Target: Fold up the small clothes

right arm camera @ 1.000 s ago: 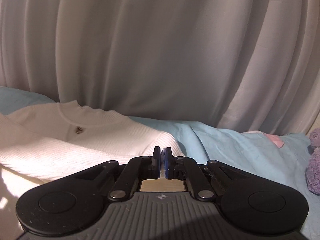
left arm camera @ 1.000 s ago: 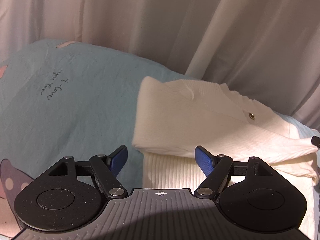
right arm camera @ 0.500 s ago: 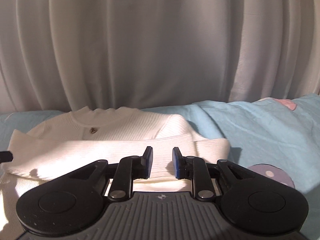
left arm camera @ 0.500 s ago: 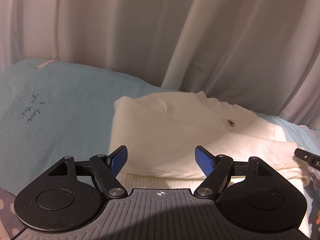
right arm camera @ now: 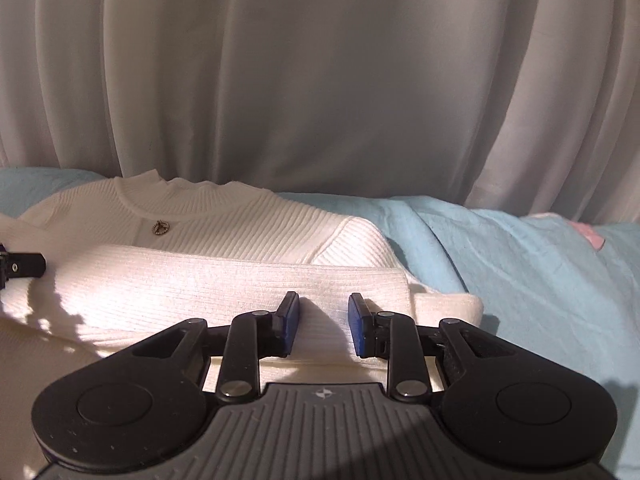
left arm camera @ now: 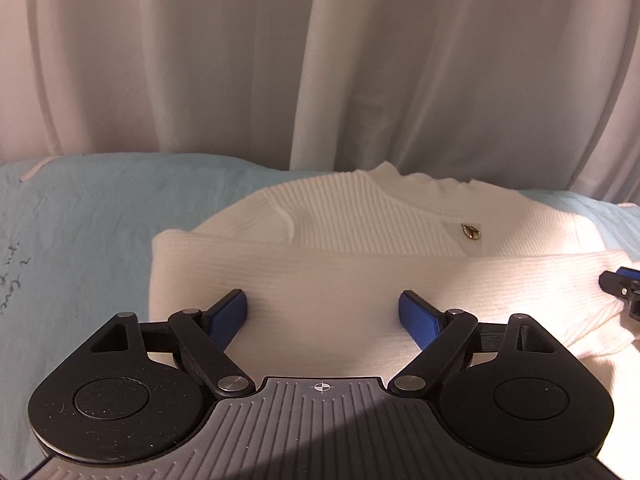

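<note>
White curtain (left arm camera: 320, 60) fills the far side of both views, hanging in soft folds behind a pale blue bedsheet (left arm camera: 92, 216) that covers the whole surface. On that sheet, centred between the two tools, lies the white ribbed sweater (left arm camera: 340, 276), neckline far, with a sleeve folded across its chest as a flat band, probably so the body can be folded over it next.

Left gripper (left arm camera: 322, 316) hovers at the near left part of the band, jaws spread wide and empty, seemingly ready to take the near edge. Right gripper (right arm camera: 322, 324) sits at the near right end, jaws narrowly apart with a small ridge of knit between them, not yet pinched.

Only the left view shows dark handwriting (left arm camera: 14, 280) printed on the sheet; only the right view shows the sleeve cuff (right arm camera: 448, 306) and a pink patch (right arm camera: 590, 236) far right. A small brass button (left arm camera: 471, 232) marks the placket.
</note>
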A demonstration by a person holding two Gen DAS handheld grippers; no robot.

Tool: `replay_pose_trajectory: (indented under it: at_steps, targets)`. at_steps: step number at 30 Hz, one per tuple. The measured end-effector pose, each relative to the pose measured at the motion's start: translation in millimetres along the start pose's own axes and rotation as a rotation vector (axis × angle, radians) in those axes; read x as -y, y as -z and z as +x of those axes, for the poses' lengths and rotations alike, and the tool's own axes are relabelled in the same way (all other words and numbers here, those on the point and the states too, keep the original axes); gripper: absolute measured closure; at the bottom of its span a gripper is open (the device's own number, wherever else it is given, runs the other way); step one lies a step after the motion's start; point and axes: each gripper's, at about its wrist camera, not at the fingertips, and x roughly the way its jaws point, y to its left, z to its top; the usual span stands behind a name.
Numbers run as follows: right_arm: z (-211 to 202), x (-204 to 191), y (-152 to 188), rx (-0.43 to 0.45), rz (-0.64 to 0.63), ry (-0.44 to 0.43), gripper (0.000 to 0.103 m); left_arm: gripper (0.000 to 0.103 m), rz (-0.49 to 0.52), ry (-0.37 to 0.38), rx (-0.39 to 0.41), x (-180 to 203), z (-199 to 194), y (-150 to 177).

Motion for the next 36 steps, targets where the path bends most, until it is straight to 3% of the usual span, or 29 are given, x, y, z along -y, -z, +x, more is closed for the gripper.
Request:
replay_pose_trajectory:
  at_steps: [5, 9, 10, 12, 13, 16, 18, 19, 21, 22, 23, 25, 27, 28, 29, 30, 36]
  targets:
    - [-23.4, 50.2, 24.3, -0.079, 0.513, -0.261, 0.069, 0.016, -0.080, 0.059, -0.014, -23.8, -25.9, 13.9]
    - [-10.9, 61.7, 31.0, -0.071, 0.674, -0.289, 0.069, 0.015, -0.056, 0.052, -0.013, -20.0, -30.8, 20.6]
    - [-8.0, 61.8, 30.1, -0.070, 0.690, -0.292, 0.069, 0.015, -0.044, 0.049, -0.016, -17.5, -30.5, 20.8]
    - [-1.6, 60.2, 29.0, -0.082, 0.693, -0.265, 0.081, 0.015, -0.023, 0.035, -0.022, -13.2, -29.7, 20.5]
    - [-0.6, 57.8, 28.3, -0.086, 0.667, -0.235, 0.101, 0.015, -0.019, 0.033, -0.024, -12.4, -29.6, 20.3]
    - [-14.3, 51.2, 29.8, -0.074, 0.577, -0.139, 0.103, 0.015, -0.029, 0.043, -0.028, -13.4, -29.7, 19.7]
    - [-27.4, 53.6, 31.2, -0.067, 0.582, -0.110, 0.103, 0.015, -0.033, 0.053, -0.033, -16.5, -30.3, 20.3]
    - [-33.4, 57.9, 34.4, -0.068, 0.621, -0.145, 0.099, 0.015, -0.034, 0.058, -0.033, -18.7, -31.0, 20.5]
    - [-34.6, 63.7, 41.5, -0.102, 0.710, -0.246, 0.078, 0.015, -0.044, 0.066, -0.027, -23.2, -31.2, 21.2]
    - [-31.6, 64.4, 44.0, -0.120, 0.739, -0.275, 0.060, 0.015, -0.048, 0.070, -0.027, -24.3, -30.2, 21.1]
    - [-25.6, 65.1, 45.6, -0.134, 0.769, -0.296, 0.055, 0.015, -0.050, 0.073, -0.027, -24.6, -28.5, 21.0]
    - [-17.5, 65.8, 45.4, -0.108, 0.806, -0.291, 0.056, 0.015, -0.036, 0.064, -0.027, -21.0, -25.9, 21.4]
    - [-10.3, 66.6, 39.9, -0.090, 0.813, -0.268, 0.059, 0.015, -0.014, 0.057, -0.029, -17.3, -25.0, 21.7]
    - [-7.6, 66.2, 37.5, -0.094, 0.806, -0.248, 0.072, 0.015, -0.006, 0.060, -0.031, -15.8, -24.7, 21.6]
    - [-4.2, 65.4, 34.5, -0.106, 0.781, -0.215, 0.091, 0.015, -0.003, 0.065, -0.031, -15.3, -24.3, 21.5]
    - [-2.3, 64.9, 32.3, -0.108, 0.758, -0.207, 0.095, 0.015, -0.003, 0.065, -0.031, -15.2, -23.8, 21.3]
    - [6.4, 61.4, 18.9, -0.062, 0.624, -0.135, 0.095, 0.015, 0.007, 0.058, -0.031, -12.2, -15.2, 16.8]
